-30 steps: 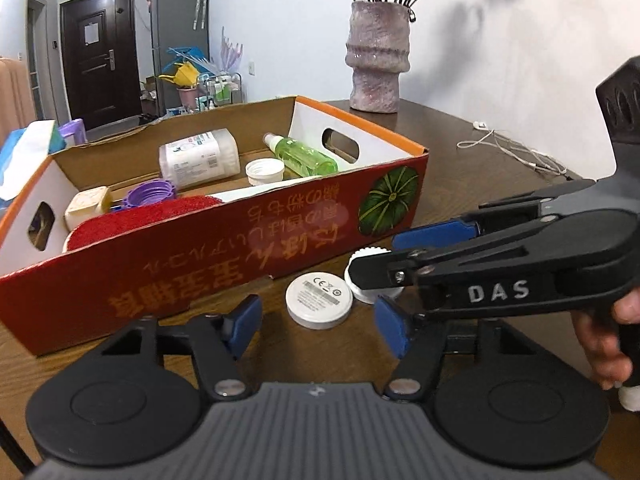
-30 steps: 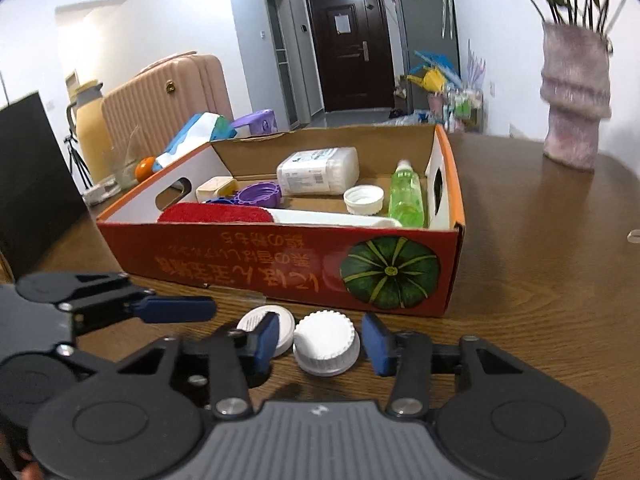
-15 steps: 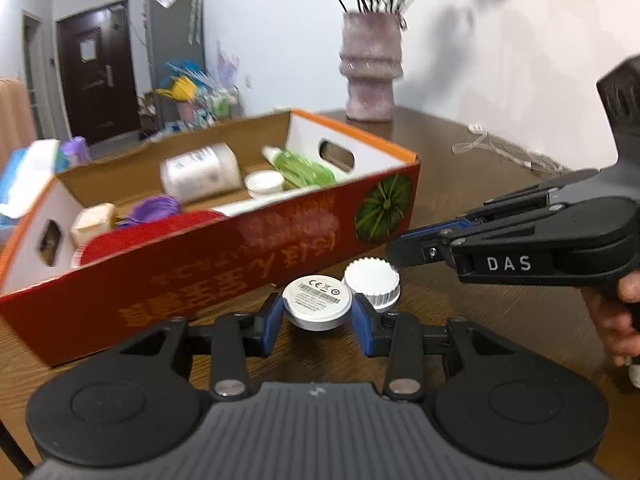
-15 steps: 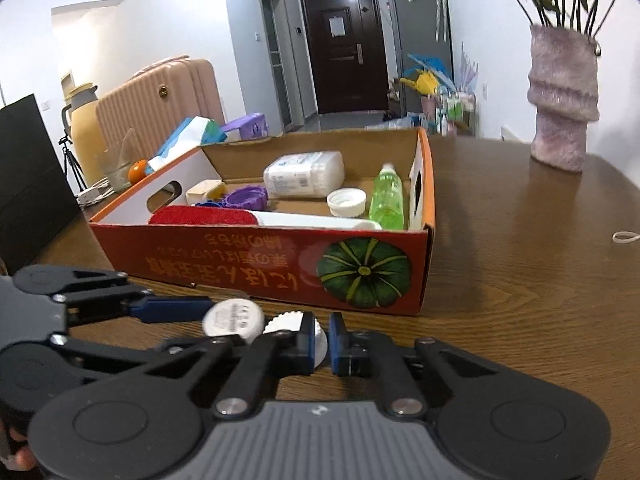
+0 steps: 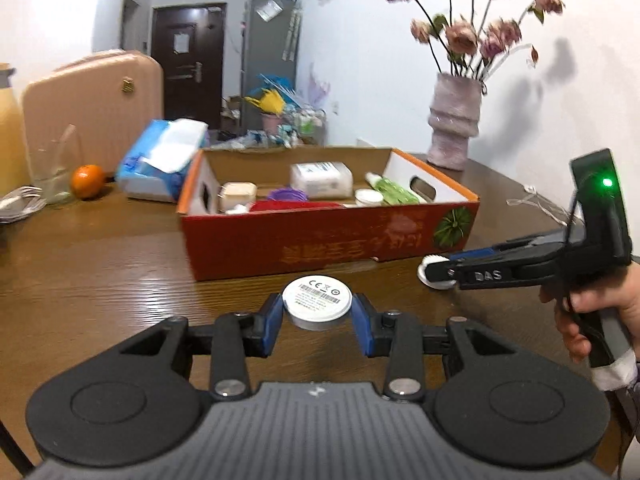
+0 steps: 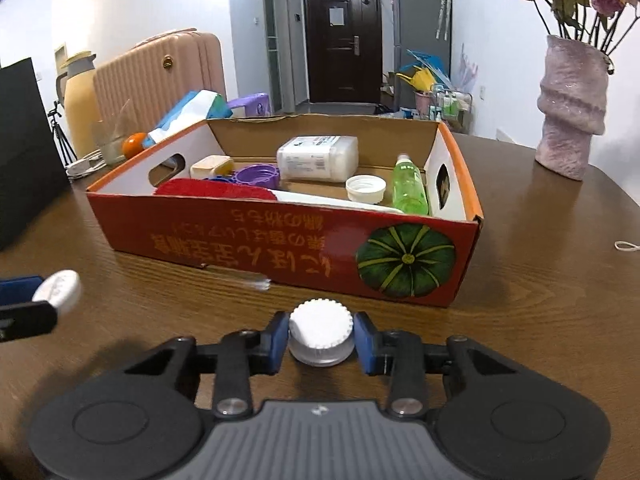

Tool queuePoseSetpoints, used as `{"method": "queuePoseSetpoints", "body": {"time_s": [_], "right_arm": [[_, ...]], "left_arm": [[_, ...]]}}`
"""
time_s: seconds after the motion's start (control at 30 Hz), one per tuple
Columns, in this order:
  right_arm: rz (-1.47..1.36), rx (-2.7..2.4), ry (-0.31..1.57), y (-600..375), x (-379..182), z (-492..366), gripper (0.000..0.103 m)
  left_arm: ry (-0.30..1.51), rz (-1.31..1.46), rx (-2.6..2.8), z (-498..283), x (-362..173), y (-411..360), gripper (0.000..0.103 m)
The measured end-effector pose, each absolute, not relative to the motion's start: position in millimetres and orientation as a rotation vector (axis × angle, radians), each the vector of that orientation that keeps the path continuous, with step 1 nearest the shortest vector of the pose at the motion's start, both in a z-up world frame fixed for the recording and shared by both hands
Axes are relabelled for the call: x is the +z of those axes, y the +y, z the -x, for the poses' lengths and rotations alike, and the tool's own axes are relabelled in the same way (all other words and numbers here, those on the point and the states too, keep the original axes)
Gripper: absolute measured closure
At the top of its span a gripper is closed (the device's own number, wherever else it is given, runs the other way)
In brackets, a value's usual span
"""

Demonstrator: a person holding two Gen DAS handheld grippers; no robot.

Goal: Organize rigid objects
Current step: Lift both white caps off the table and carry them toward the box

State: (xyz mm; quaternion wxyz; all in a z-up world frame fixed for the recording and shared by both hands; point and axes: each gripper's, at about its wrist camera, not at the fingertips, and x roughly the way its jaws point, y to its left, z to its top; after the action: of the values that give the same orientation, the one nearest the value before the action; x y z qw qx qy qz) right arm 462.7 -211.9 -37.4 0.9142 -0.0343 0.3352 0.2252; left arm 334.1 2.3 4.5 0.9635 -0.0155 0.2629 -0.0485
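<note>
The bench [image 5: 100,248] carries my landmark, the red cardboard box [image 6: 280,248], already holding a clear jar, a green bottle, a white cap and other bits. Both tools now sit back from the box's near wall, where a second ago they were low and close against it. My left tool [image 5: 318,316] was spread wide then; now its blue pads are closed on the flat white disc [image 5: 317,300] and it looks lifted off the wood, in front of the box. My right tool [image 6: 321,338] has likewise closed on the ribbed white cap [image 6: 321,326], held before the box's pumpkin corner. I judge both pieces are secured, so what remains is carrying them over the wall and letting go inside.
</note>
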Motion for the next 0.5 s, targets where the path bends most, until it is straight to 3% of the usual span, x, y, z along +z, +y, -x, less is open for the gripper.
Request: {"method": "queuePoseSetpoints", "body": {"time_s": [0.5], "right_arm": [[-0.059,0.487,0.551,-259,5,-274,0.068]], "left_arm": [[0.426,0.057,-0.161,-216,32,-18,0.065]]}}
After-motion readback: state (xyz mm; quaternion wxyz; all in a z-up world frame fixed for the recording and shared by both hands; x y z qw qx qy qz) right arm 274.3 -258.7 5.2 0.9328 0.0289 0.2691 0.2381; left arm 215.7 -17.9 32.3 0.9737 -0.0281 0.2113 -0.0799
